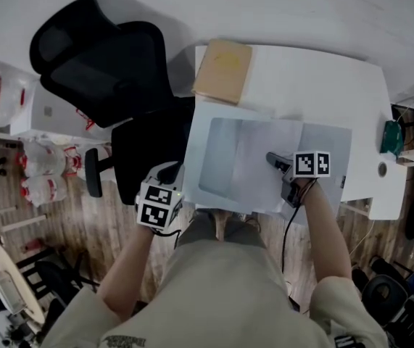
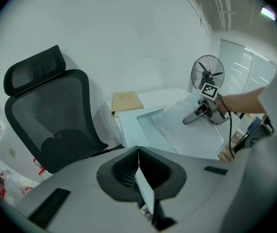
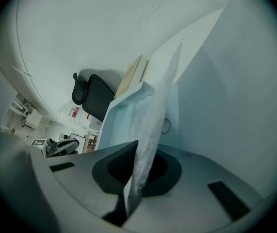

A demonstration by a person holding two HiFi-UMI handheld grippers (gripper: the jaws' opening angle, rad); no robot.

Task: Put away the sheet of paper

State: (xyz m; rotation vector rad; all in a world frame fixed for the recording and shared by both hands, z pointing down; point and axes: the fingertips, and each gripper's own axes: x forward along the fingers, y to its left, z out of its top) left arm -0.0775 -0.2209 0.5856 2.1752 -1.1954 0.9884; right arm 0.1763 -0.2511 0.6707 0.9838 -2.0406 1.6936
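Pinching sheet of paper (image 3: pixel 150 130), right tool (image 3: pixel 127 203), gripped edge hidden between jaws.

Left tongs (image 2: pixel 138 154) pointed steeply downward, jaws closed on a thin white edge (image 2: pixel 145 191). Right tongs (image 1: pixel 272 158) angled downward, jaws closed on the sheet of paper (image 3: pixel 153 130). Left forearm (image 1: pixel 130 267) and right forearm (image 1: pixel 330 230) were extended forward.

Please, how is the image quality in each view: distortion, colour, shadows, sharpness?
Head view: soft, even light; the office chair casts a soft shadow. Left gripper view: heavy fisheye bending, dark rounded corners. Right gripper view: bluish cast, same fisheye; the sheet of paper close to the lens looks soft.
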